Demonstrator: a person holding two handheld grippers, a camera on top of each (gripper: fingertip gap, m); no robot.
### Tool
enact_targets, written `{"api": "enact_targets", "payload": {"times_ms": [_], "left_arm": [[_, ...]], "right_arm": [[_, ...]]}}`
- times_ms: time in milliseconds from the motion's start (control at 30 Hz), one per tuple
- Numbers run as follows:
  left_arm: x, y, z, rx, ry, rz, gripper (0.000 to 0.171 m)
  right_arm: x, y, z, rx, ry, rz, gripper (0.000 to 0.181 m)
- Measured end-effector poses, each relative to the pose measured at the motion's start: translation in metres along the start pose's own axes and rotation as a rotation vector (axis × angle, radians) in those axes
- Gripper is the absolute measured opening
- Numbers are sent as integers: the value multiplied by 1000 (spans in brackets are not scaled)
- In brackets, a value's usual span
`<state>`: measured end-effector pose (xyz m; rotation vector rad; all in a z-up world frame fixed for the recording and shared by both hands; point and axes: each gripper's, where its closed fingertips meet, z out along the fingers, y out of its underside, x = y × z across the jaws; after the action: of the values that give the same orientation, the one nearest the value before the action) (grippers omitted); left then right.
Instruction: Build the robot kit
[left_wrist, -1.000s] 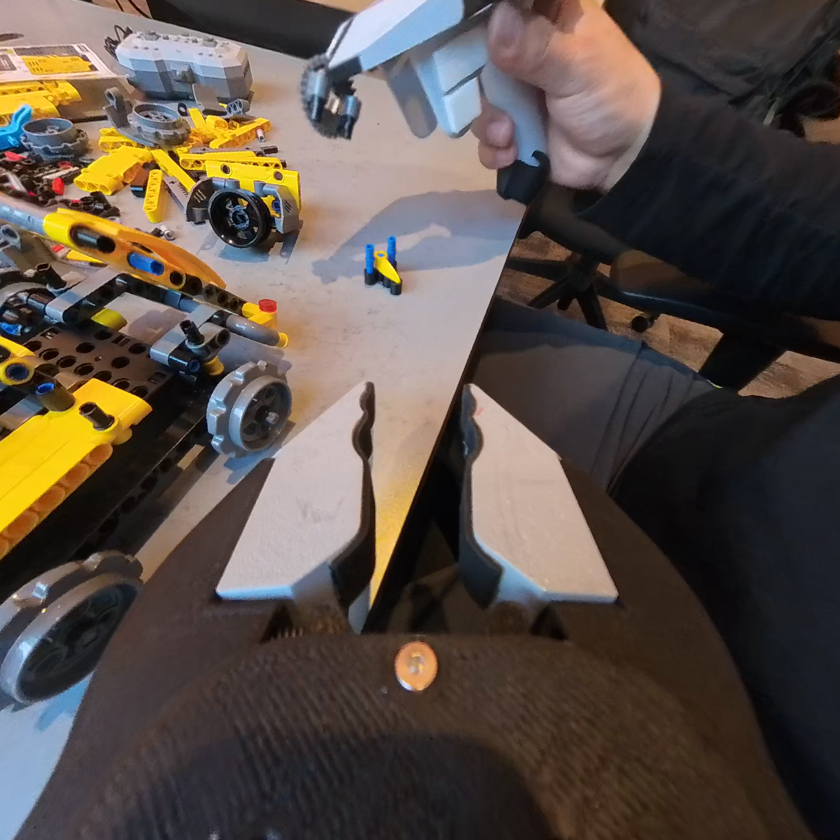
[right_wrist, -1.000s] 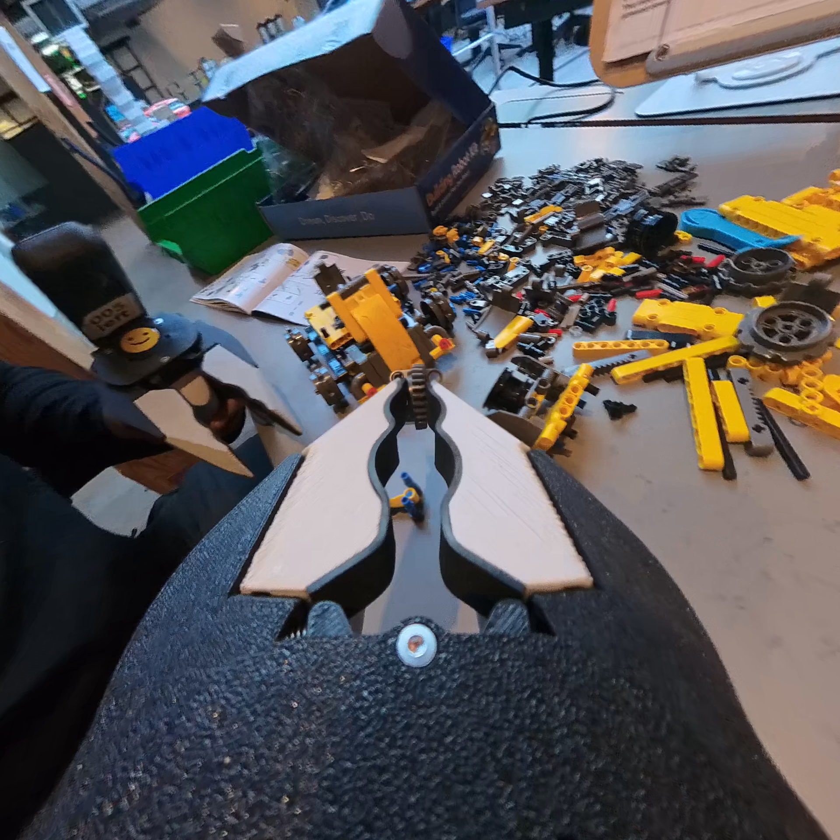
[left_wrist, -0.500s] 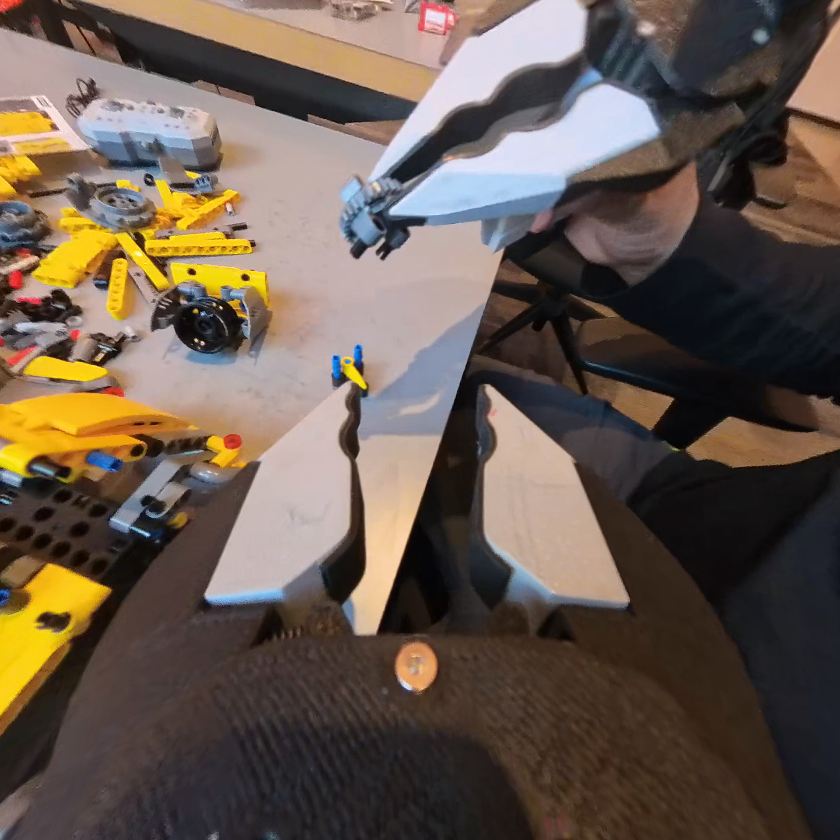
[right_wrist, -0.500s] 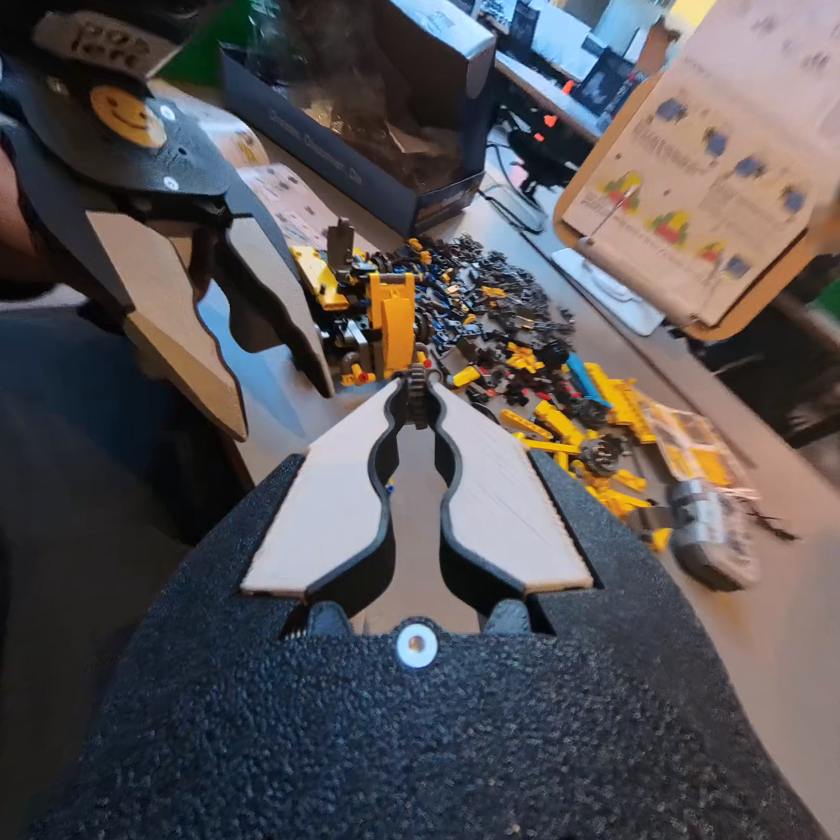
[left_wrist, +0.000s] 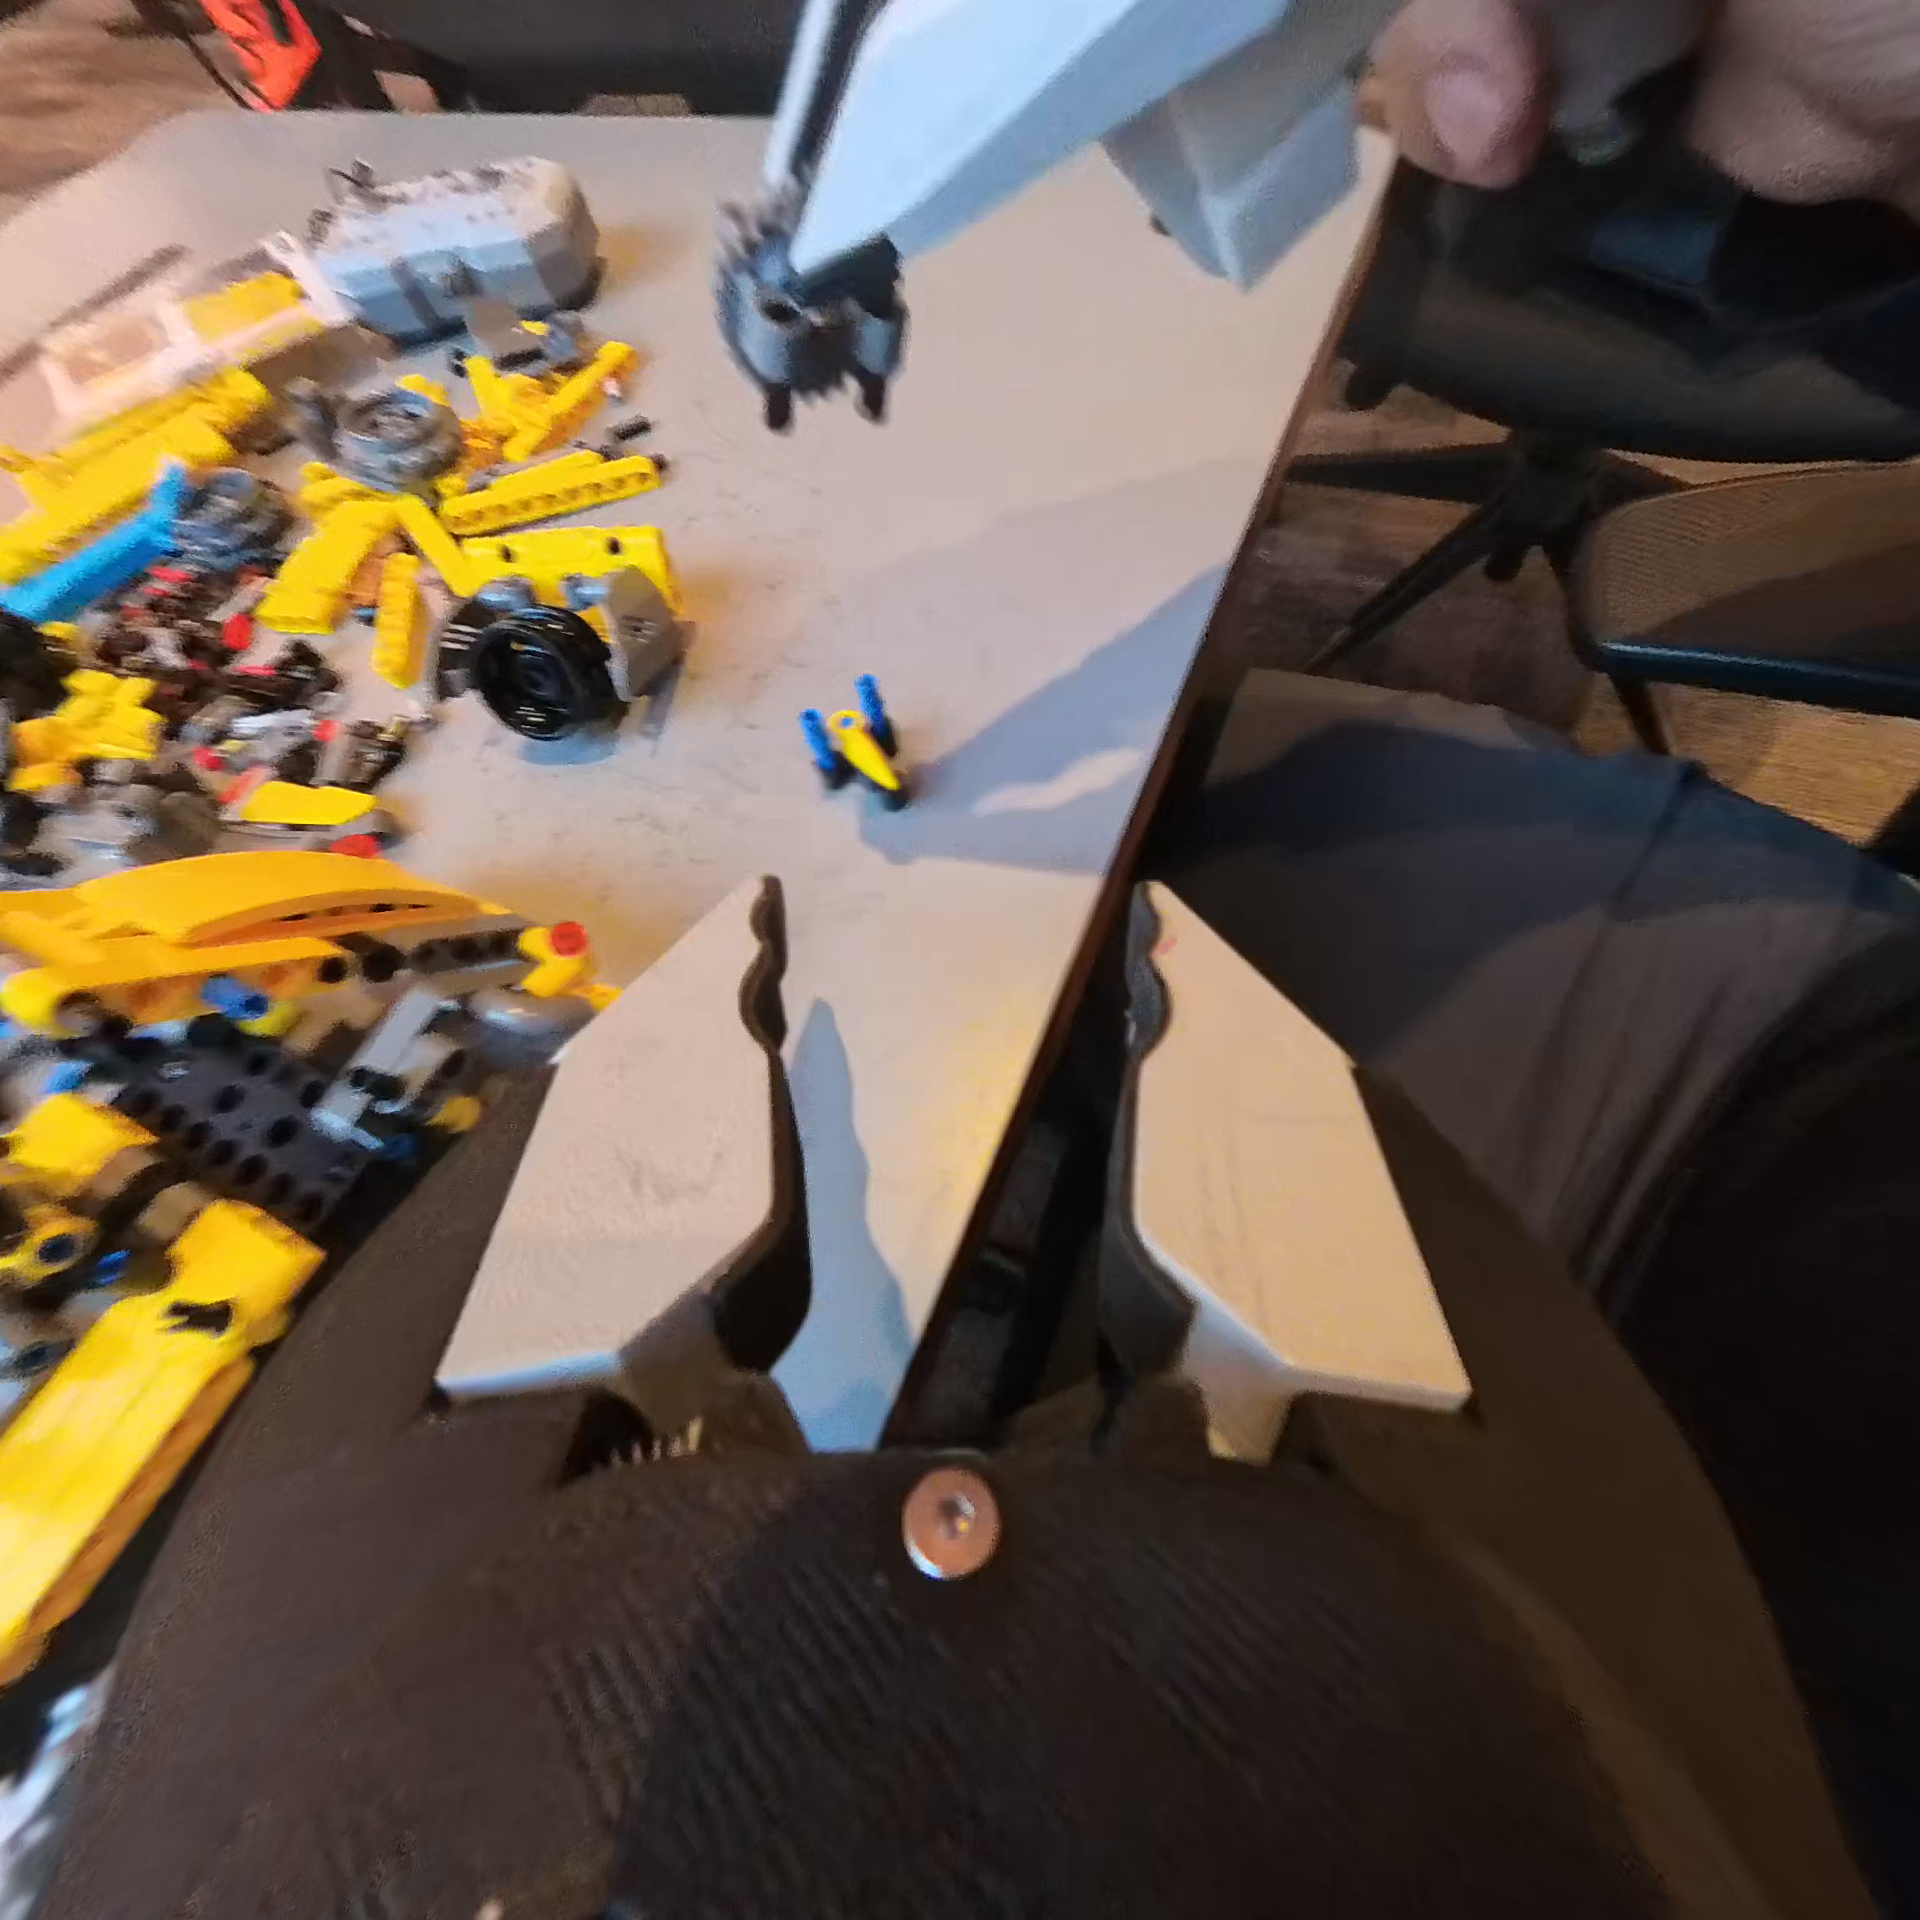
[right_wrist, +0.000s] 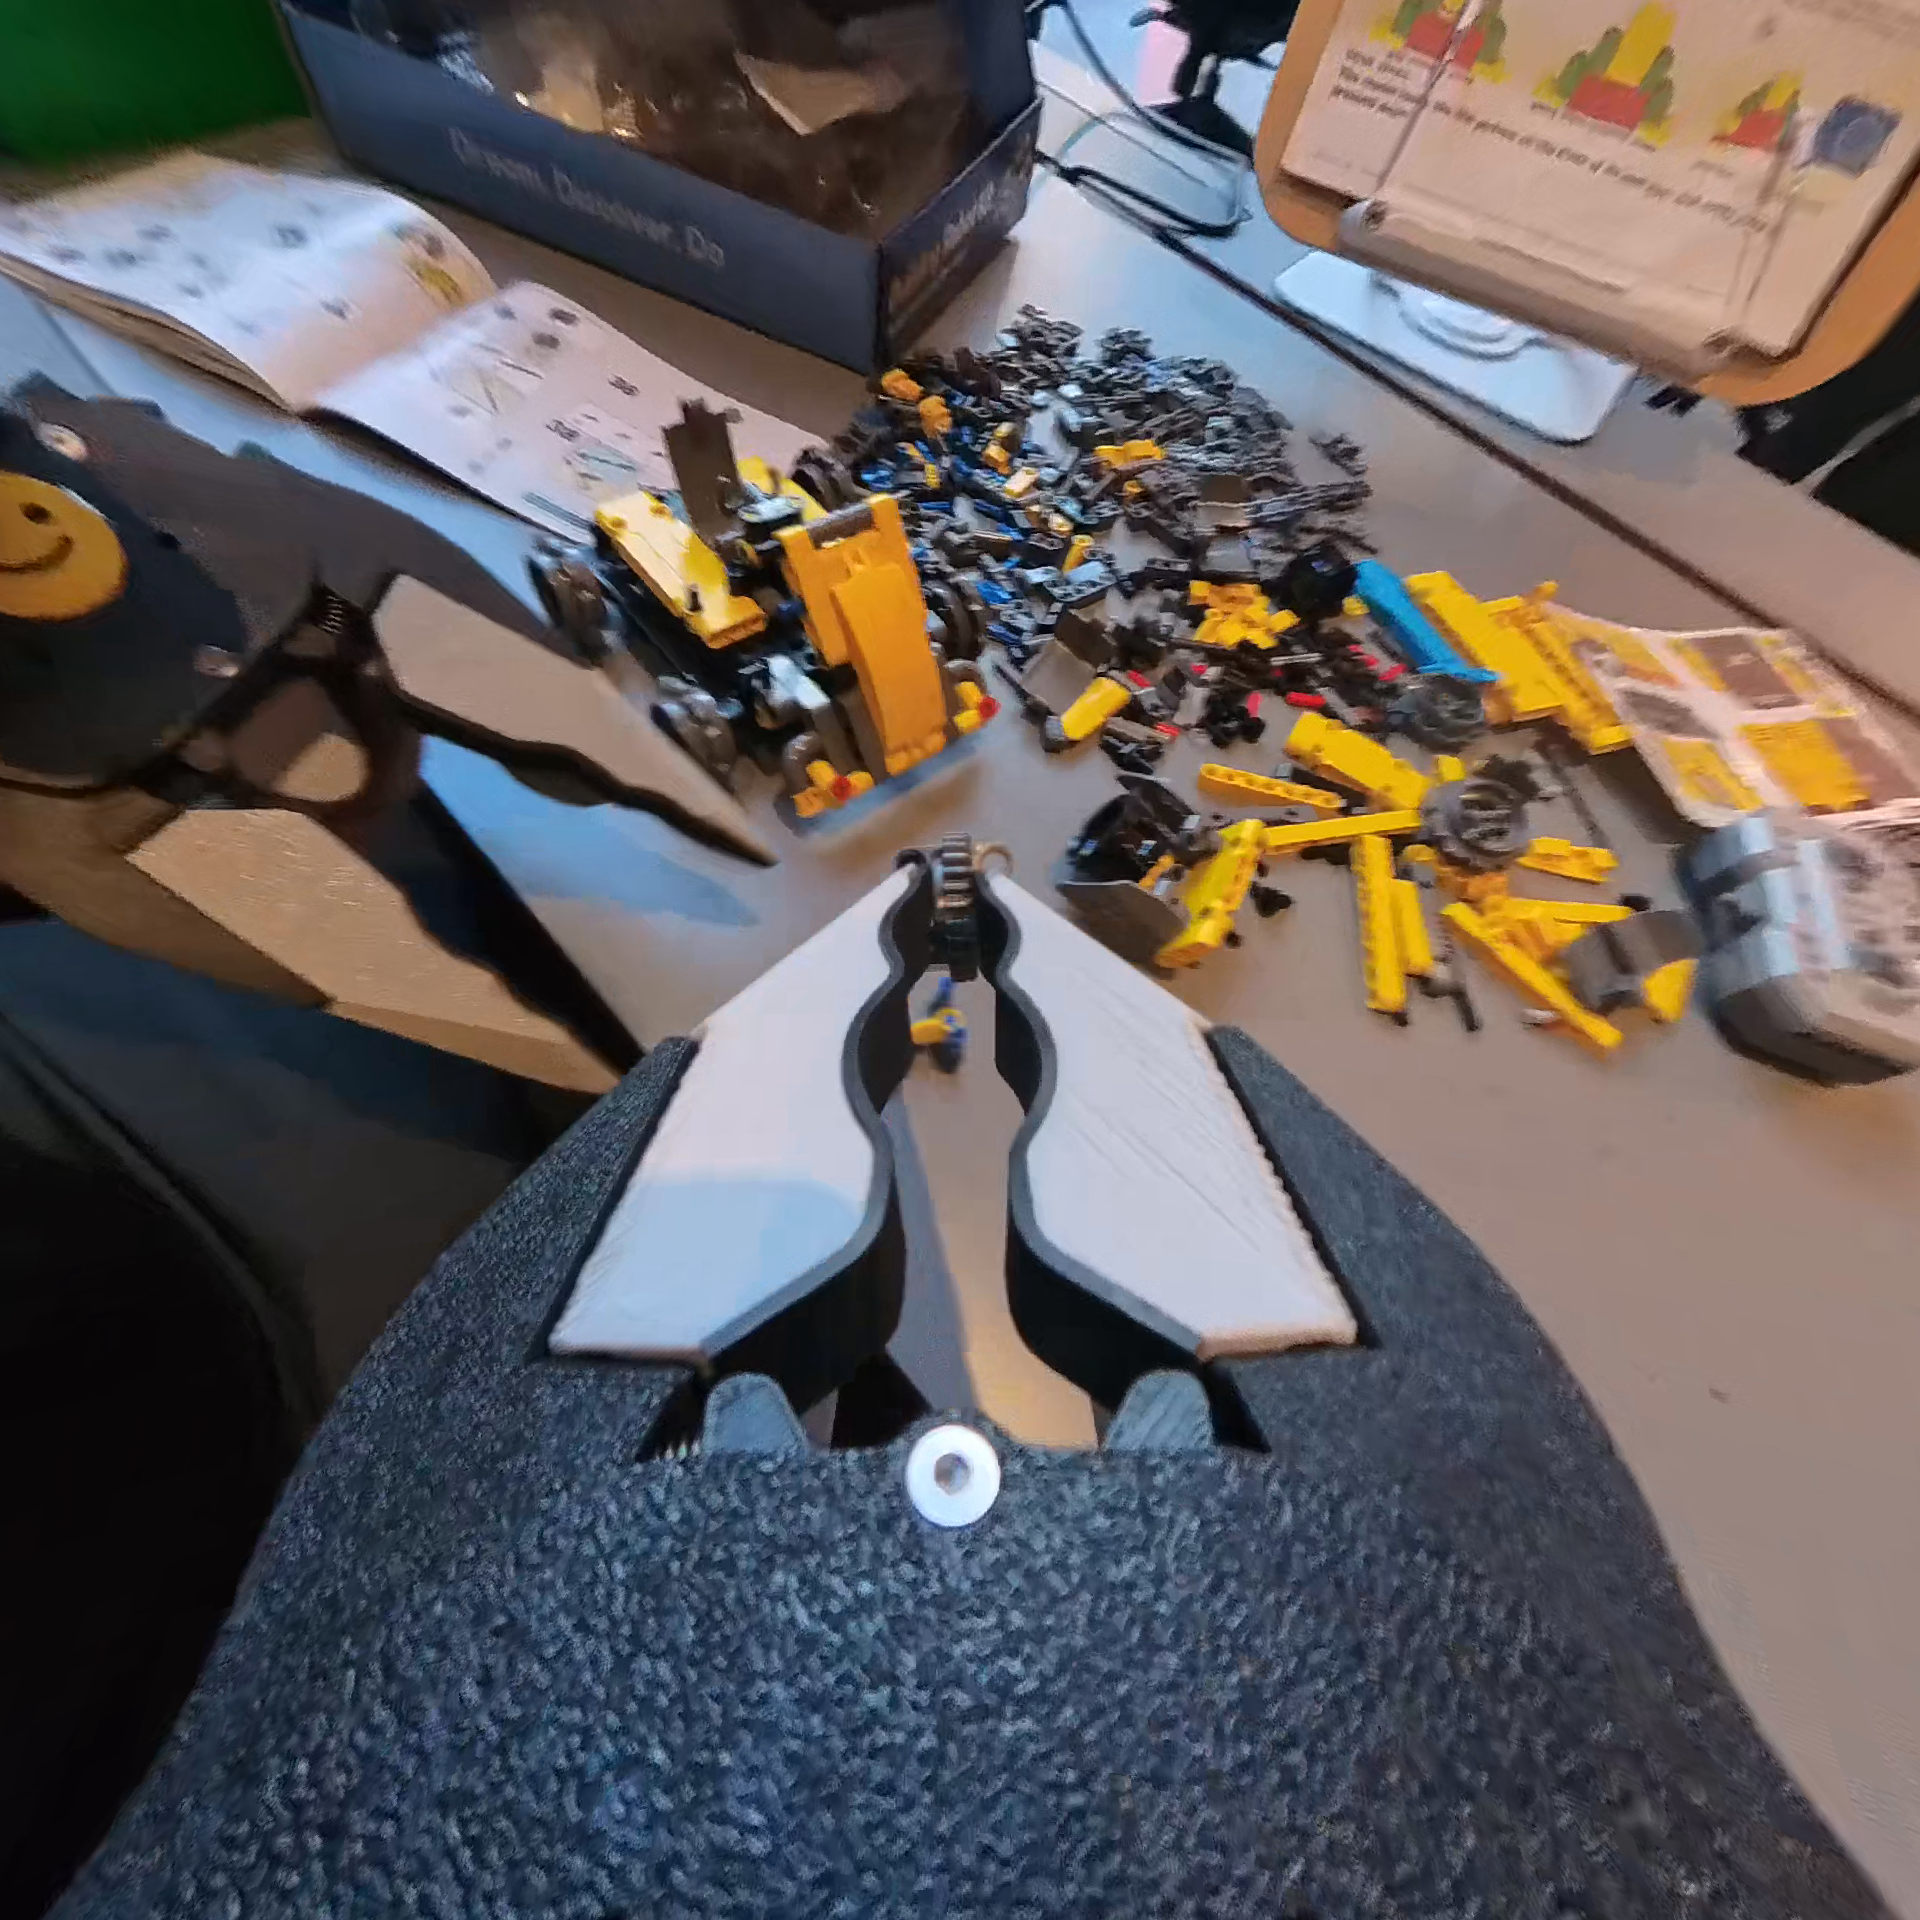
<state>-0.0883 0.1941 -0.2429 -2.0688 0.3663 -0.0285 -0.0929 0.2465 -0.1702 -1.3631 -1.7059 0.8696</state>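
Observation:
My right gripper (right_wrist: 954, 883) is shut on a small dark grey gear piece (right_wrist: 956, 904) and holds it above the grey table (right_wrist: 1455, 1195). In the left wrist view the same gripper (left_wrist: 821, 260) hangs over the table with the gear piece (left_wrist: 805, 312) at its tips. A small yellow and blue pin piece (left_wrist: 857, 743) lies on the table below it; it also shows between my right fingers (right_wrist: 940, 1023). My left gripper (left_wrist: 956, 904) is open and empty, straddling the table's front edge. It shows at the left of the right wrist view (right_wrist: 691, 966).
A part-built yellow and black vehicle (right_wrist: 821, 644) stands beside a wide pile of loose parts (right_wrist: 1143, 488). There is an open booklet (right_wrist: 312, 291), a dark box (right_wrist: 665, 135), a board with pages (right_wrist: 1590, 135) and a grey block (left_wrist: 457, 249). A chair (left_wrist: 1662, 343) stands off the edge. The left gripper's tips are roughly 9 cm from the right gripper's.
My right gripper has swung over the table with the gear piece still in it, now above the yellow and blue piece. My left gripper has shifted along the table edge, still open.

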Motion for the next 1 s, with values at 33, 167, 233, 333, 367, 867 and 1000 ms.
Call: {"api": "enact_targets", "payload": {"times_ms": [33, 167, 233, 333, 367, 867, 1000], "left_arm": [[-7, -1, -2, 10, -42, 22, 68], [-19, -3, -7, 43, -136, 106, 72], [-20, 0, -6, 32, -148, 129, 72], [-23, 0, -6, 37, -159, 138, 73], [-23, 0, -6, 41, -154, 135, 74], [7, -23, -35, 184, 225, -26, 60], [20, -37, -45, 241, 309, -37, 45]], "right_arm": [[-7, 0, 3, -1, -38, 34, 7], [-38, 1, 18, -4, -202, 171, 7], [-48, 1, 24, -9, -259, 231, 7], [-61, 0, 30, -5, -333, 277, 7], [-63, 1, 31, -4, -348, 281, 7], [-85, -31, -19, 263, -652, -82, 7], [-89, -34, -30, 323, -706, -140, 7]]}}
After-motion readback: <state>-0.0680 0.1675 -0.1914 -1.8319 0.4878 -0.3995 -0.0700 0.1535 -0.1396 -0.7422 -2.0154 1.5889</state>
